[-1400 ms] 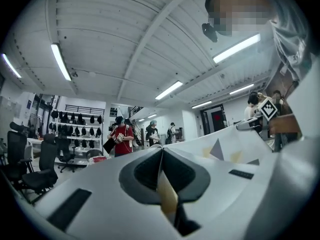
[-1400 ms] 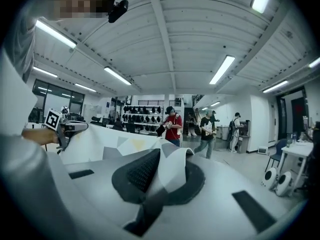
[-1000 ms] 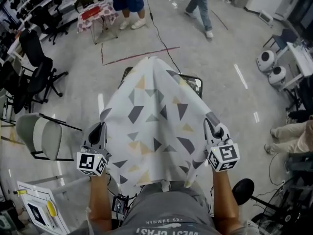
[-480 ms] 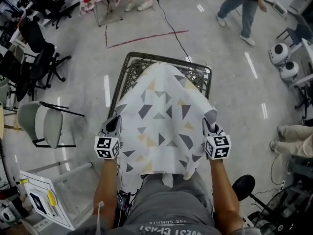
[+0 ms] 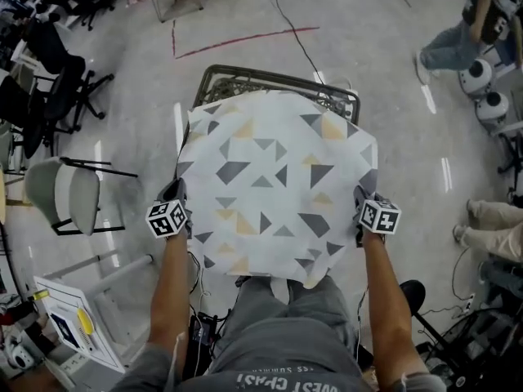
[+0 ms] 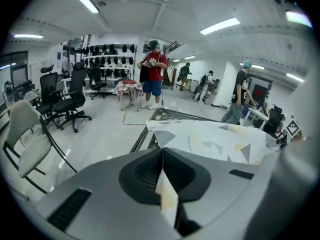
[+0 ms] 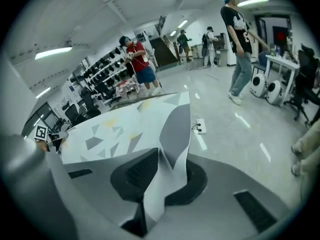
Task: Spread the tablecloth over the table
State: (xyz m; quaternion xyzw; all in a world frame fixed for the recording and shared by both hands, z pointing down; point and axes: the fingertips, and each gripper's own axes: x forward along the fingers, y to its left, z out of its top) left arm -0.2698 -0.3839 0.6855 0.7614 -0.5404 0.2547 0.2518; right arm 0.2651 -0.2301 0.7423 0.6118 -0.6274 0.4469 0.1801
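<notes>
The white tablecloth (image 5: 278, 186) with grey and yellow triangles is stretched flat over the black wire-mesh table (image 5: 278, 78), whose far rim still shows. My left gripper (image 5: 174, 191) is shut on the cloth's near left corner, and my right gripper (image 5: 360, 194) holds the near right corner. In the left gripper view the jaws (image 6: 161, 176) pinch a cloth fold, and the cloth (image 6: 215, 141) runs off over the table (image 6: 165, 115). In the right gripper view the jaws (image 7: 160, 179) are opening with a cloth (image 7: 130, 129) fold still between them.
A folding chair (image 5: 69, 202) stands left of the table, with office chairs (image 5: 49, 72) beyond it. A person (image 5: 482, 23) walks at the top right near white round machines (image 5: 482, 88). Someone's legs (image 5: 490, 227) show at the right. A white board (image 5: 65, 325) lies at the lower left.
Both grippers came down and moved apart with the cloth. It went from a raised, bunched drape to a flat sheet over the table.
</notes>
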